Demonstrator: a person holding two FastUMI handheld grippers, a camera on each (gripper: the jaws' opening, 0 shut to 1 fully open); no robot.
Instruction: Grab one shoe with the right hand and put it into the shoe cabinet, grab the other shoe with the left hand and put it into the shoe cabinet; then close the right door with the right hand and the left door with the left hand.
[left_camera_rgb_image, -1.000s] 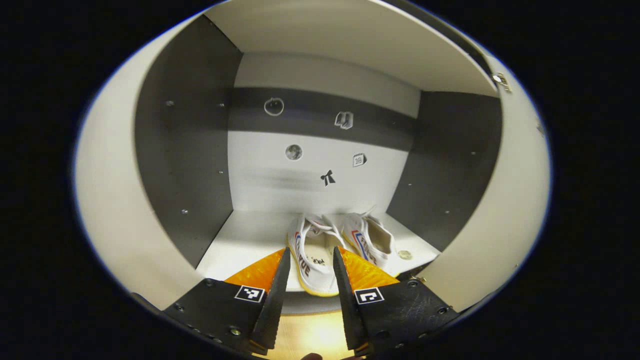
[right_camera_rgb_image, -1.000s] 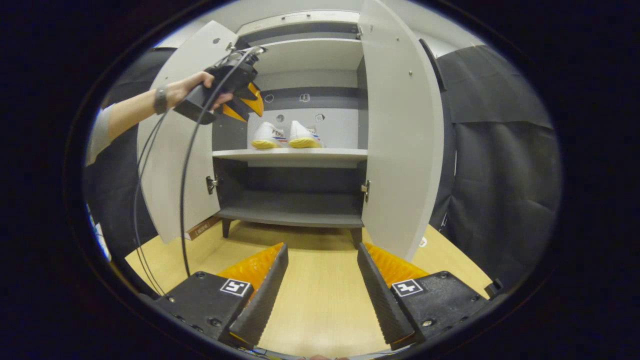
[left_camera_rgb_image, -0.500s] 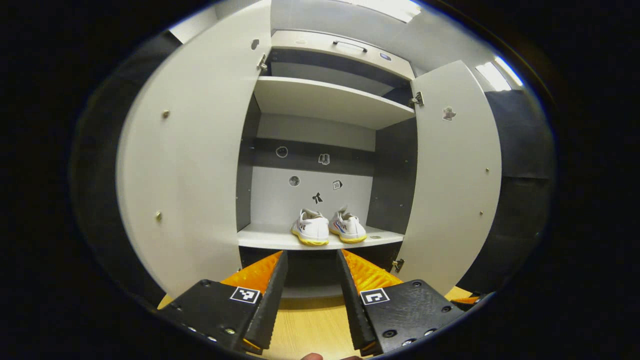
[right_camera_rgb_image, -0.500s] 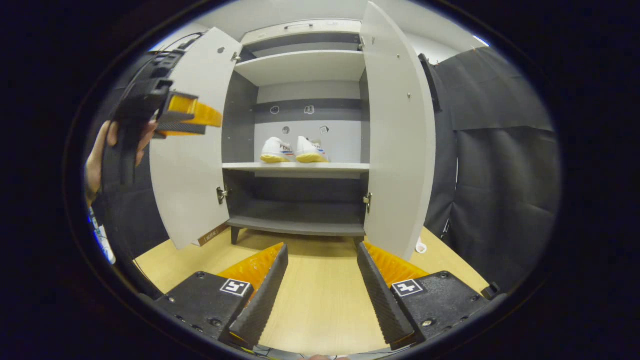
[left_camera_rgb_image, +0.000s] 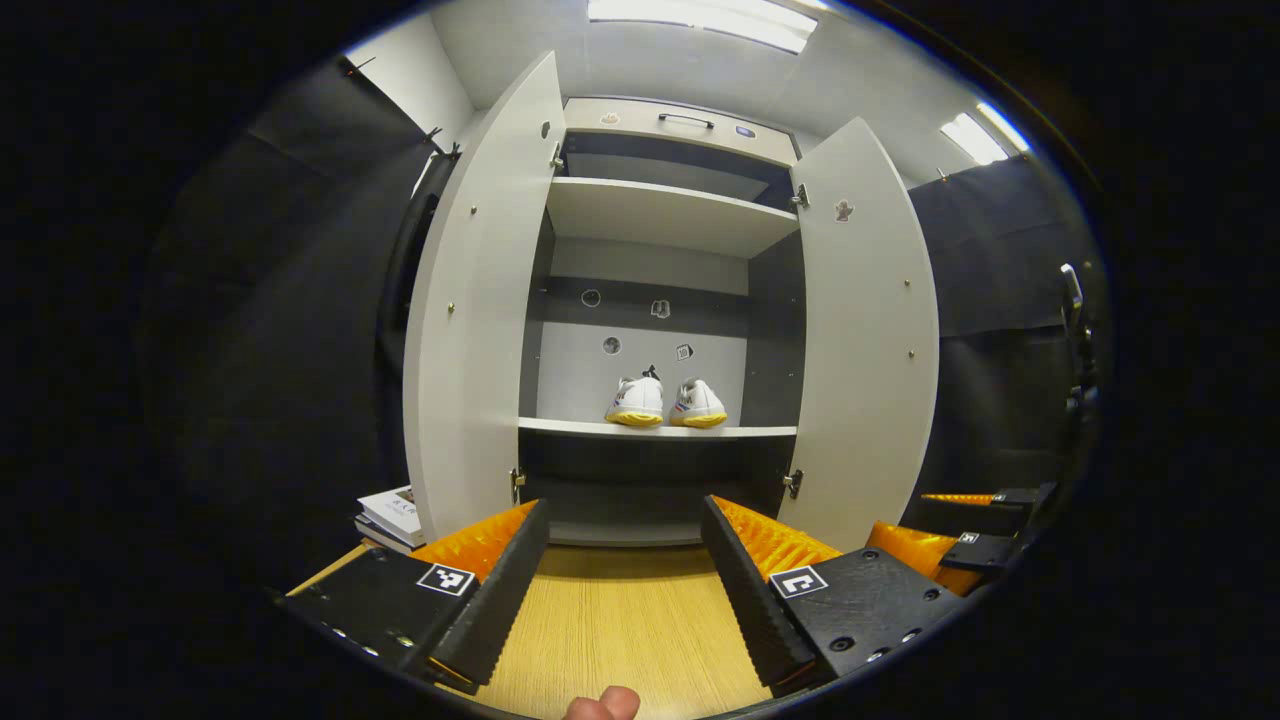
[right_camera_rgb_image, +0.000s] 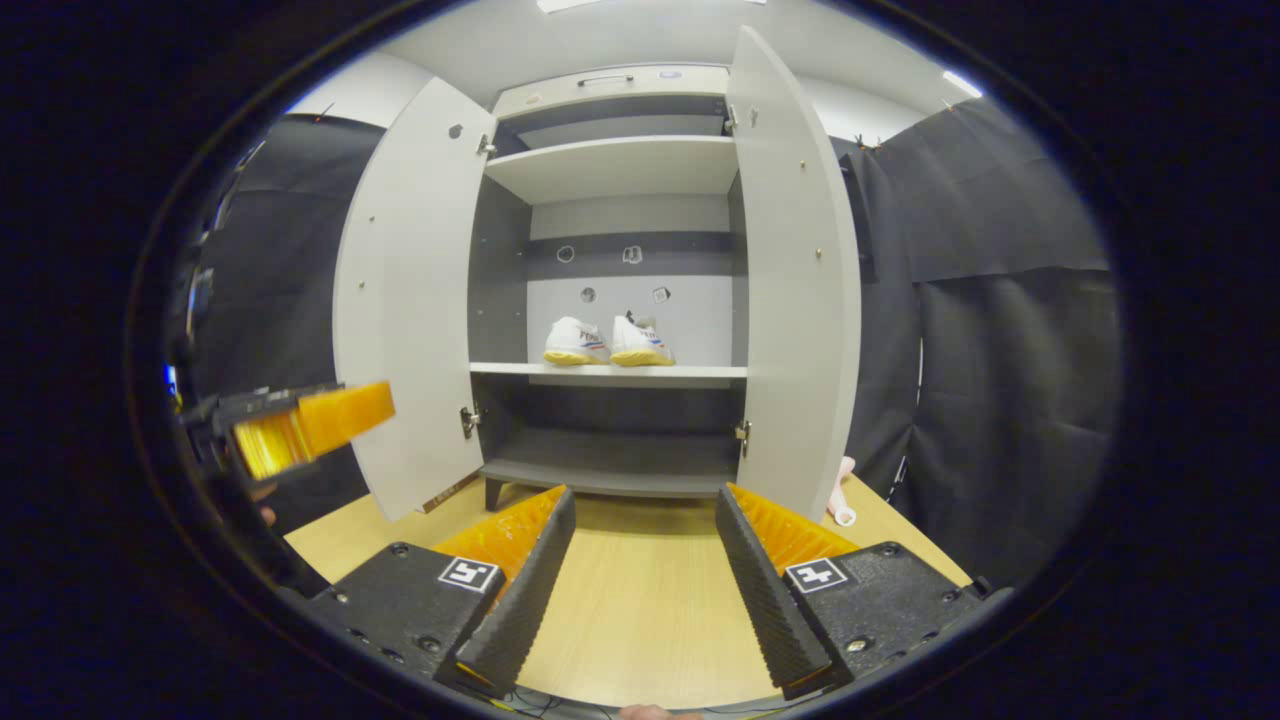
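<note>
Your left tool (left_camera_rgb_image: 625, 590) hangs with its fingers spread wide and nothing between them, pointing at the open shoe cabinet (left_camera_rgb_image: 660, 215) from well back over the wooden floor (left_camera_rgb_image: 620, 630). Your right tool (right_camera_rgb_image: 645, 590) is likewise spread apart and empty, facing the same cabinet from a little farther to the right; in the left gripper view you can see it low at the right edge (left_camera_rgb_image: 975, 520), and in the right gripper view your left tool shows at the far left (right_camera_rgb_image: 300, 425).

Both shoes sit side by side on the middle shelf (left_camera_rgb_image: 655, 430), toes toward you: the left shoe (left_camera_rgb_image: 635, 400) touching or just beside the right shoe (left_camera_rgb_image: 697, 403).

The left door (left_camera_rgb_image: 480, 310) and the right door (left_camera_rgb_image: 865, 330) both stand swung open. A stack of books (left_camera_rgb_image: 392, 515) lies on the floor just beside the left door's lower corner.
</note>
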